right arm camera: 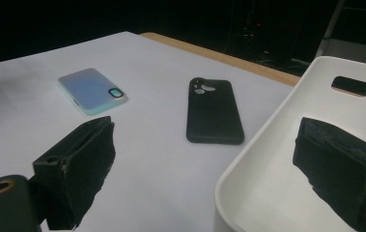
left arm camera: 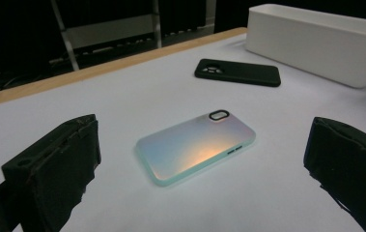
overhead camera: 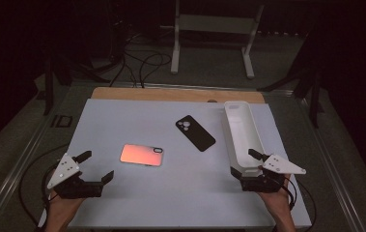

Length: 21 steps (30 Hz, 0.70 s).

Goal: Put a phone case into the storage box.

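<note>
An iridescent phone case [overhead camera: 142,154] lies flat, left of the mat's middle. A black phone case [overhead camera: 195,133] lies flat farther back, toward the right. My left gripper [overhead camera: 97,166] stands open at the front left, short of the iridescent case [left arm camera: 195,147], with nothing between its jaws. My right gripper [overhead camera: 243,162] is open at the front right, at the near end of a long white tray [overhead camera: 241,135]. In the right gripper view one jaw hangs over the inside of the tray [right arm camera: 267,145] and the other stands outside it, over the mat. Neither pad touches the tray.
A white mat [overhead camera: 171,198] covers the table, and a wooden strip [overhead camera: 171,94] shows along its far edge. The tray's far end wall has a slot handle [right arm camera: 350,86]. Beyond the table, a white metal frame [overhead camera: 214,29] and cables [overhead camera: 142,63] are on the floor.
</note>
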### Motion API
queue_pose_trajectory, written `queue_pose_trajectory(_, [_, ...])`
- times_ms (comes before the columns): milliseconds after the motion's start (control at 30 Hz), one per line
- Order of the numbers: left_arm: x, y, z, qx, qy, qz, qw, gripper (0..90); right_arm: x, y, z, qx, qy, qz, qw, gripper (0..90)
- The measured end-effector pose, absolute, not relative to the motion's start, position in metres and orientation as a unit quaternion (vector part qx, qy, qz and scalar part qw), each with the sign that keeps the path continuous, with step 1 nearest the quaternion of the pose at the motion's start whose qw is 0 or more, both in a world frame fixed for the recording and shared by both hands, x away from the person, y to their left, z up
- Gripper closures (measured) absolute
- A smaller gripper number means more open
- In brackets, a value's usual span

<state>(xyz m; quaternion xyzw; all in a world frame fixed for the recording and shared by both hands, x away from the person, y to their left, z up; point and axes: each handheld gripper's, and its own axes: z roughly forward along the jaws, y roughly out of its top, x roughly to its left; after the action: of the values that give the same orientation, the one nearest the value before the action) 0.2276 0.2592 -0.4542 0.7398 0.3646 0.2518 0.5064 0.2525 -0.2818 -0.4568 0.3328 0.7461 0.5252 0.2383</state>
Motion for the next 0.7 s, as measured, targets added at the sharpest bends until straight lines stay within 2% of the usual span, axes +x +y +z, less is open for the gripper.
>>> queue_pose_trajectory(700, [0.2294,0.2544,-0.4496,0.744,0.365,0.247,0.501,0.4,0.2553,-0.2786,-0.4604,0.336,0.75,0.521,0.231,7.2])
